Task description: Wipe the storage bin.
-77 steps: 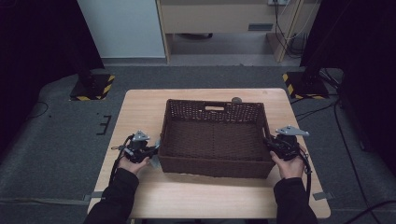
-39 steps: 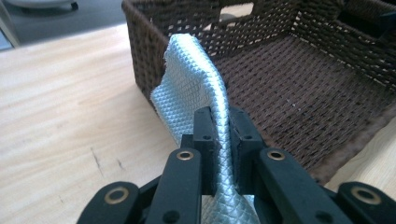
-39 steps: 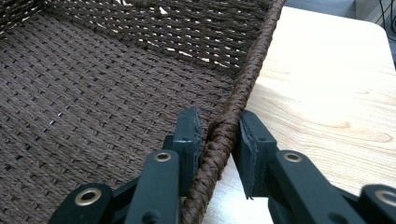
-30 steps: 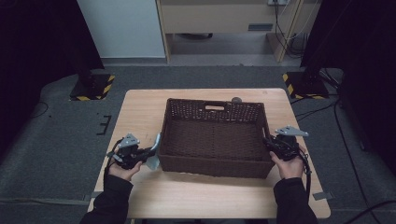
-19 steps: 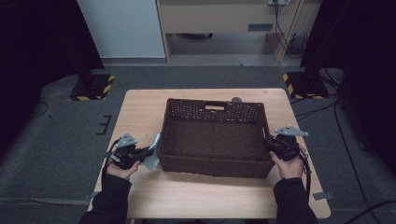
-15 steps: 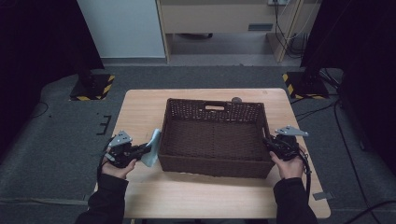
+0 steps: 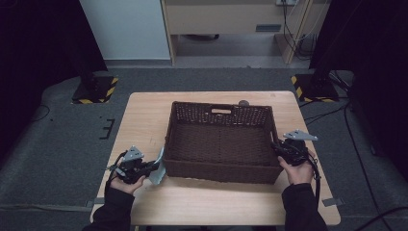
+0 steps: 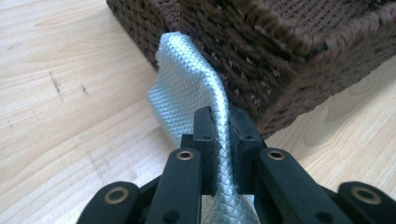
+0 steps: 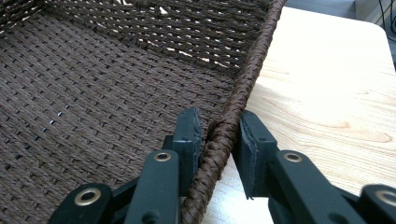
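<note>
1. Far left on the floor there's a black stand base with yellow-black hazard tape [image 7: 94, 90], well away from the desk [image 7: 144, 120].
2. Left hand-held gripper [image 7: 153, 169] sits at the desk's near-left corner, clenched tight on a silvery-blue textured cloth [image 7: 158, 166]. In the left gripper view the cloth [image 8: 187, 93] runs up between the jaws and curls against the basket's corner [image 8: 280, 60], so the wicker wall is right in the way there.
3. Middle: the dark brown wicker basket [image 7: 221, 113] takes up most of the desk, with a handle slot in the far wall. A small round grey thing [image 7: 244, 102] peeks out just behind its far rim, can't tell what it is.
4. Right hand-held gripper [image 7: 278, 149] is clamped on the basket's right rim; the right gripper view shows the braided edge [image 9: 233, 116] pinched between both pads.
5. Far right on the floor: another taped stand base [image 7: 315, 86] plus some cables [image 7: 356, 144].
</note>
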A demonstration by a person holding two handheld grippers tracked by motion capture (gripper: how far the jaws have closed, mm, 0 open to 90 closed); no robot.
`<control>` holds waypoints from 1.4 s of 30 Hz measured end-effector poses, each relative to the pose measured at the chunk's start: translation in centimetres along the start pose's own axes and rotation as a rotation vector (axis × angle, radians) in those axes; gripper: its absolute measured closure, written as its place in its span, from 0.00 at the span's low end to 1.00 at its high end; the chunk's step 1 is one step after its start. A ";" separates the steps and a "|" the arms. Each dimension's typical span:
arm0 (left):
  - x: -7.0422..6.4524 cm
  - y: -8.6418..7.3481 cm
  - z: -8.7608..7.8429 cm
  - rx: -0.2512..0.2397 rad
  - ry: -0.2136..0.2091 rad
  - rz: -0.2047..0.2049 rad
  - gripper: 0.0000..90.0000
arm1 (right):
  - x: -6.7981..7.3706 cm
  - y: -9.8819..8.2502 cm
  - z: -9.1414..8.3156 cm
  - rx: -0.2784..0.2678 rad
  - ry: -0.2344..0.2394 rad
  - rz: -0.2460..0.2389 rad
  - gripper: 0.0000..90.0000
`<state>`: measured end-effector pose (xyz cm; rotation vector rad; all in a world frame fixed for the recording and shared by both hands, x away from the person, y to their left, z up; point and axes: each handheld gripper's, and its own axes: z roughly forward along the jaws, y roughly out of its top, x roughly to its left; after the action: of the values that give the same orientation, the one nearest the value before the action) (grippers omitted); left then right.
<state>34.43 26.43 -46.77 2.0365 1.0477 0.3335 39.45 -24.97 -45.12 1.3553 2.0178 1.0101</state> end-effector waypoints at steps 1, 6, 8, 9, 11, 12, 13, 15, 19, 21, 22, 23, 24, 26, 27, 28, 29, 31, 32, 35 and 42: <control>0.0 0.1 -0.2 -0.007 0.002 -0.003 0.91 | 0.0 0.0 0.0 0.000 0.000 0.001 0.80; -0.5 1.5 -2.5 -0.091 0.003 0.009 0.91 | 0.0 0.0 0.0 0.003 0.001 0.005 0.80; -0.9 2.3 -3.3 -0.113 0.001 0.026 0.91 | 0.0 0.1 0.0 0.002 0.000 0.001 0.79; -0.9 2.3 -3.3 -0.113 0.001 0.026 0.91 | 0.0 0.0 0.0 0.000 -0.001 -0.002 0.79; -1.6 2.9 -4.0 -0.125 -0.005 0.049 0.91 | 0.0 0.1 0.0 0.003 -0.001 -0.004 0.79; -1.8 2.9 -3.9 -0.118 -0.005 0.054 0.91 | 0.0 0.0 0.0 0.003 -0.001 -0.004 0.79; -1.9 2.7 -3.7 -0.113 -0.007 0.052 0.91 | 0.0 0.0 0.0 0.003 -0.001 -0.003 0.79; -1.9 2.0 -2.9 -0.088 -0.007 0.045 0.91 | 0.0 0.0 0.0 0.000 0.000 -0.002 0.79; -1.5 -0.1 -1.3 -0.029 -0.009 0.010 0.91 | 0.0 0.0 0.0 -0.003 0.001 0.001 0.79; -1.3 -0.9 -0.6 0.009 -0.004 -0.002 0.91 | 0.0 0.0 0.0 -0.004 0.001 0.001 0.79; -1.3 -1.2 -0.3 0.025 0.005 -0.005 0.91 | 0.0 0.0 0.0 -0.004 0.001 0.002 0.79; -1.2 -1.3 -0.2 0.035 0.008 -0.001 0.91 | 0.0 0.0 0.0 -0.004 0.000 0.002 0.79; -1.2 -1.3 -0.2 0.035 0.008 -0.001 0.91 | 0.0 0.0 0.0 -0.004 0.000 0.002 0.79; -1.2 -1.2 -0.3 0.025 0.010 -0.009 0.91 | 0.0 0.0 0.0 -0.004 0.001 0.002 0.79; -1.3 -1.0 -0.7 0.010 0.008 -0.005 0.91 | 0.0 0.0 0.0 -0.004 0.001 0.003 0.79; -1.5 -0.5 -1.3 -0.018 0.004 -0.005 0.91 | 0.0 0.0 0.0 -0.004 0.001 0.002 0.79; -1.5 -0.5 -1.3 -0.018 0.004 -0.005 0.91 | 0.0 0.0 0.0 -0.004 0.001 0.002 0.79; -1.9 0.3 -2.9 -0.070 -0.003 0.000 0.91 | 0.0 0.0 0.0 -0.004 0.001 0.002 0.79; -2.0 0.6 -3.4 -0.083 -0.001 0.002 0.91 | 0.0 0.0 0.0 -0.005 0.001 0.002 0.79; -2.5 1.3 -4.3 -0.108 -0.001 0.017 0.91 | 0.0 0.0 0.0 -0.004 0.000 0.002 0.79; -2.8 -0.3 -2.4 -0.043 -0.008 0.000 0.91 | 0.0 -0.1 0.0 -0.004 0.001 0.003 0.79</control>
<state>31.23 25.68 -45.07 1.9976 1.0276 0.3447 39.43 -25.00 -45.18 1.3563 2.0135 1.0161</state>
